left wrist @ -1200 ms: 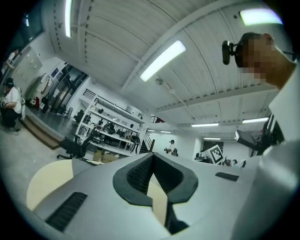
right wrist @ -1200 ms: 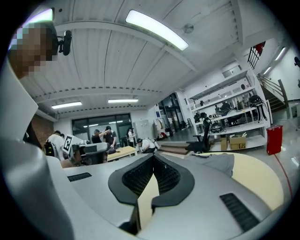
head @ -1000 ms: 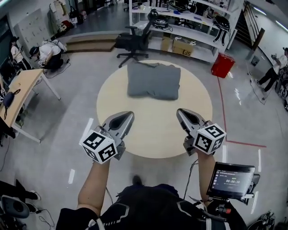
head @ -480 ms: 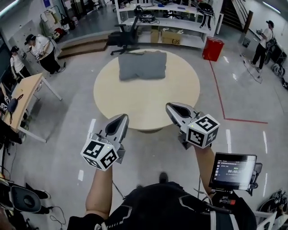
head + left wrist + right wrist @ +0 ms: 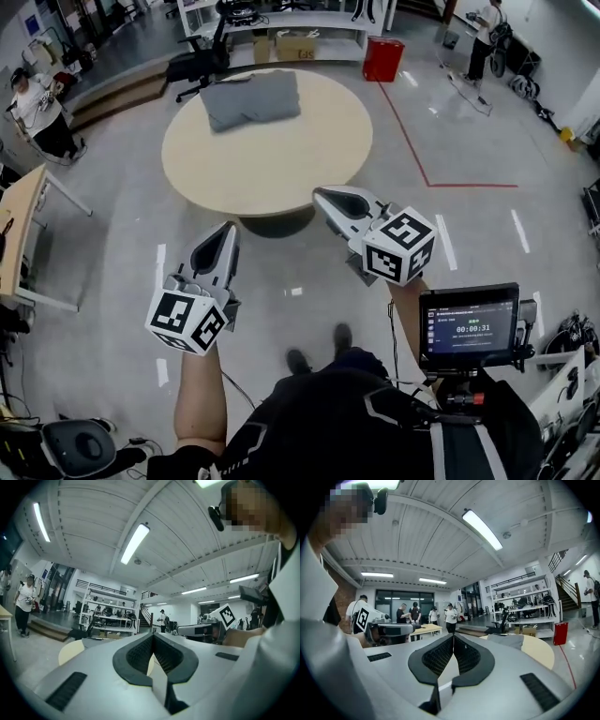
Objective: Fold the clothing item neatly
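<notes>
Grey garment (image 5: 251, 98) lies on round table (image 5: 281, 164); red bin (image 5: 382, 58) stands beyond.

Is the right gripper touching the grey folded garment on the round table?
Apart. The head view shows the right gripper by the near edge of the round beige table; bare tabletop separates it from the grey folded garment.

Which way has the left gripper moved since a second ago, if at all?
Yes: the left gripper has drawn back off the round table and now hangs over floor short of its edge.
</notes>
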Available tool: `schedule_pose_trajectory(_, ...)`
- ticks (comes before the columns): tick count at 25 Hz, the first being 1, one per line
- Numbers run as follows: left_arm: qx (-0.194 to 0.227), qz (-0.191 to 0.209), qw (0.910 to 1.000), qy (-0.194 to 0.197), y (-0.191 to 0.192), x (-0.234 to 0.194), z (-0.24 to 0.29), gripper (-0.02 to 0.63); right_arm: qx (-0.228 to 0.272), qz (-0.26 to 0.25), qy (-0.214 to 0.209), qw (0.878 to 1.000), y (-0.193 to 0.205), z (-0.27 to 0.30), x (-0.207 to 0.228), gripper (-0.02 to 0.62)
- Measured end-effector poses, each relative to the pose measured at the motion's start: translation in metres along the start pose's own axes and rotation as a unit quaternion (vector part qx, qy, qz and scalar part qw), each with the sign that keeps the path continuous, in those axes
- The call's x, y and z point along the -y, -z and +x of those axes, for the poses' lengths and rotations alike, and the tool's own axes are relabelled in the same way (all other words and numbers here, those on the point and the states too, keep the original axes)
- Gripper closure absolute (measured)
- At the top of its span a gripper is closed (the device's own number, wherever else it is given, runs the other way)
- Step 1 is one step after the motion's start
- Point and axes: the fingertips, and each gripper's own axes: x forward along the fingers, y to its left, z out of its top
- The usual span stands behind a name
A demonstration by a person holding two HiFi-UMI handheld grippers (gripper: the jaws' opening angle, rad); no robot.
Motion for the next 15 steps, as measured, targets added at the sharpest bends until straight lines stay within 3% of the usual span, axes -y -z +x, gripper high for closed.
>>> schedule_pose_trajectory(3, 0.005, -0.005, 1.0000, -0.004, 0.006, 0.017, -0.016, 0.605, 0.003, -0.007, -0.006, 1.000, 0.007, -0.018, -0.017, 0.586)
schedule_pose_trajectory(8, 0.004, 0.011, 0.9995, -0.028, 0.006, 0.009, -0.023, 0.606, 0.019, -0.006, -0.008, 1.000, 0.006, -0.021, -0.024, 0.586)
schedule_pose_trajectory(12, 0.005, 0.025, 0.9991, -0.034, -0.004, 0.062, -0.053, 0.605, 0.034, 0.012, -0.011, 0.999, 0.000, -0.077, -0.050, 0.586)
schedule_pose_trajectory(15, 0.001, 0.014, 0.9995, -0.029, -0.003, 0.107, -0.079, 0.604, 0.028, 0.014, -0.016, 0.999, 0.005, -0.122, -0.074, 0.586)
